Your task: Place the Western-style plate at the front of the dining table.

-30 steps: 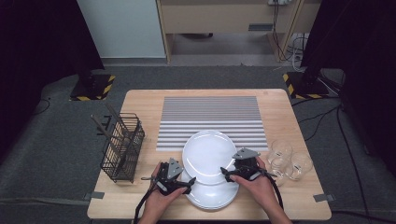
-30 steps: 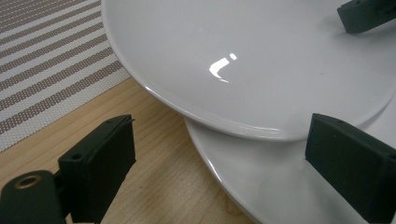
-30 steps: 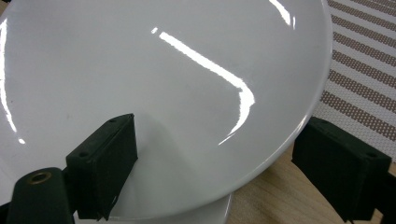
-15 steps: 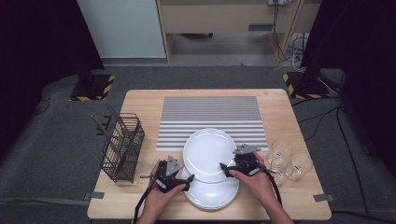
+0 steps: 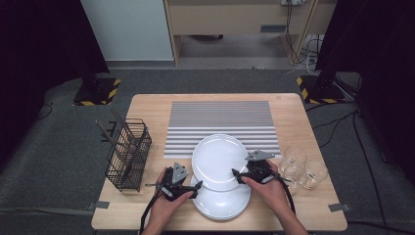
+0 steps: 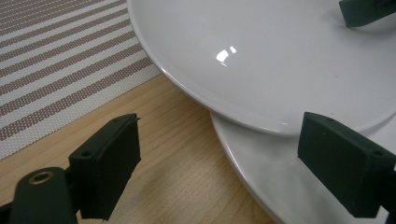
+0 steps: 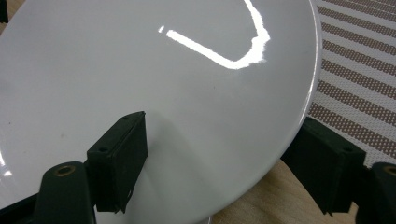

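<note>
White top plate (image 5: 218, 160) sits tilted on the plate stack (image 5: 222, 201); the right gripper (image 7: 219, 163), jaws closing, straddles its rim, while the left gripper (image 6: 224, 163) gapes unclenched at its opposite edge.

The top plate (image 5: 218, 160) covers the far part of the stack of plates (image 5: 220, 200) beneath it, so the count of plates cannot be told. In the left gripper view the top plate is cut off by the picture's upper and right edges. The utensils in the wire basket (image 5: 128, 155), left of the top plate, are too small to identify.
</note>
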Available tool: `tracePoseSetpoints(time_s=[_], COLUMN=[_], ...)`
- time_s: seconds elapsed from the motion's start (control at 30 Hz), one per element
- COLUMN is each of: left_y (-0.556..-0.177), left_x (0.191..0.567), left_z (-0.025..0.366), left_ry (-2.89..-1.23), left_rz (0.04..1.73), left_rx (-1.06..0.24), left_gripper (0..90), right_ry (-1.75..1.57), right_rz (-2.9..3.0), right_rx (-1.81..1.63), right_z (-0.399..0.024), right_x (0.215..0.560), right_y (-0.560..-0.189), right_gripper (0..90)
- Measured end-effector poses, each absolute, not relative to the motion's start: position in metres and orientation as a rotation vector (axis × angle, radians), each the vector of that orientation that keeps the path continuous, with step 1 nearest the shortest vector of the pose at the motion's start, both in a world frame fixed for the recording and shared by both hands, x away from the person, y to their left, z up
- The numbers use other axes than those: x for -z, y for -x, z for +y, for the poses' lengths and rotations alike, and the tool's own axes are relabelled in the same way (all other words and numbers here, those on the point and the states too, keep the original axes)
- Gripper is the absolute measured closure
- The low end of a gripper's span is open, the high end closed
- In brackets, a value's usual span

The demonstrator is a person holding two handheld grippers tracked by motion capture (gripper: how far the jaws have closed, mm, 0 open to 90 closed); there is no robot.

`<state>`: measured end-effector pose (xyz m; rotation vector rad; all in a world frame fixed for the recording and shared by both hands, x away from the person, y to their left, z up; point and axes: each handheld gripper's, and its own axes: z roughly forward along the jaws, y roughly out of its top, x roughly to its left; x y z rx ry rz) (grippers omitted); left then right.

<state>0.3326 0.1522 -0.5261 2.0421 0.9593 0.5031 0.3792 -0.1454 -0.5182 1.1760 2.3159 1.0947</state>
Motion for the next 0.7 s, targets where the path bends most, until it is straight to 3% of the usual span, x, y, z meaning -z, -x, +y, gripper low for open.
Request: tracePoseSetpoints(time_s=[0.4, 0.53, 0.7], left_y=[-0.35, -0.369, -0.381], left_x=[0.504, 0.507, 0.513], left_z=[0.16, 0.164, 0.167], left_ry=[-1.971, -1.964, -1.95], left_rz=[0.982, 1.016, 1.075], left_rx=[-0.512, -0.462, -0.353], left_gripper=[14.4, 22.6, 22.4], right_ry=[-1.157, -1.155, -1.153], right_rz=[2.291, 2.29, 2.289], right_rx=[-1.08, -1.082, -1.08], right_z=[-0.143, -0.142, -0.142], right_x=[0.518, 0.519, 0.518], right_y=[-0.377, -0.377, -0.377], right_gripper=[23.0, 23.1, 23.5])
